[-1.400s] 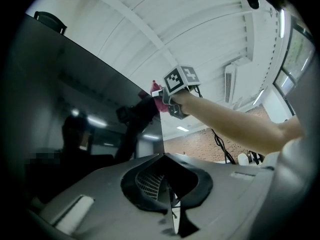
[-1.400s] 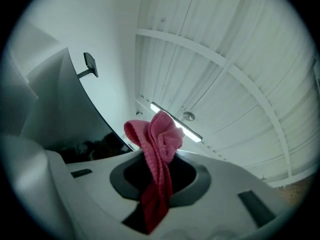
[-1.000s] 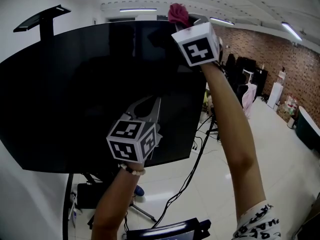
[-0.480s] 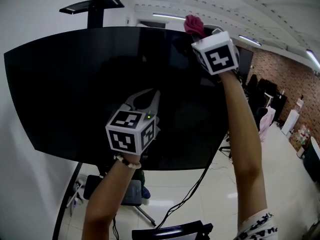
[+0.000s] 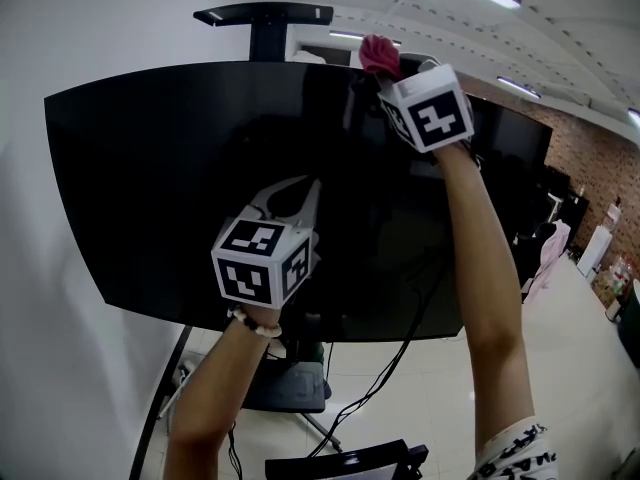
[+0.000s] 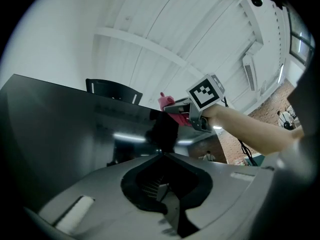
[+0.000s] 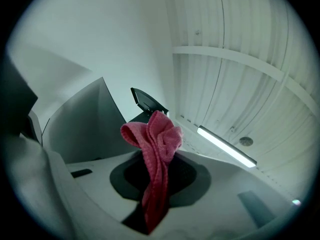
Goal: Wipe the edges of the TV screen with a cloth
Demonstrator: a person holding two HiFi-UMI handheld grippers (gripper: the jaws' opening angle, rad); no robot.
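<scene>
The big black TV screen (image 5: 170,178) fills the head view on its stand. My right gripper (image 5: 388,70) is raised to the screen's top edge, right of the middle, shut on a pink cloth (image 5: 378,54) that bunches up above the edge. In the right gripper view the cloth (image 7: 154,154) hangs pinched between the jaws. My left gripper (image 5: 303,196) is held in front of the lower middle of the screen, shut with nothing in it. In the left gripper view its jaws meet in front of the screen (image 6: 55,129), with the cloth (image 6: 167,103) beyond.
A black bracket (image 5: 264,15) on a post rises behind the TV's top. Cables (image 5: 385,373) hang below the screen to the stand's base (image 5: 285,383) on the pale floor. A brick wall (image 5: 590,173) and office furniture lie far right; a white wall is at the left.
The right gripper and cloth have slid leftward along the TV's top edge, away from the right corner. The head view has swung right. The left gripper stays put.
</scene>
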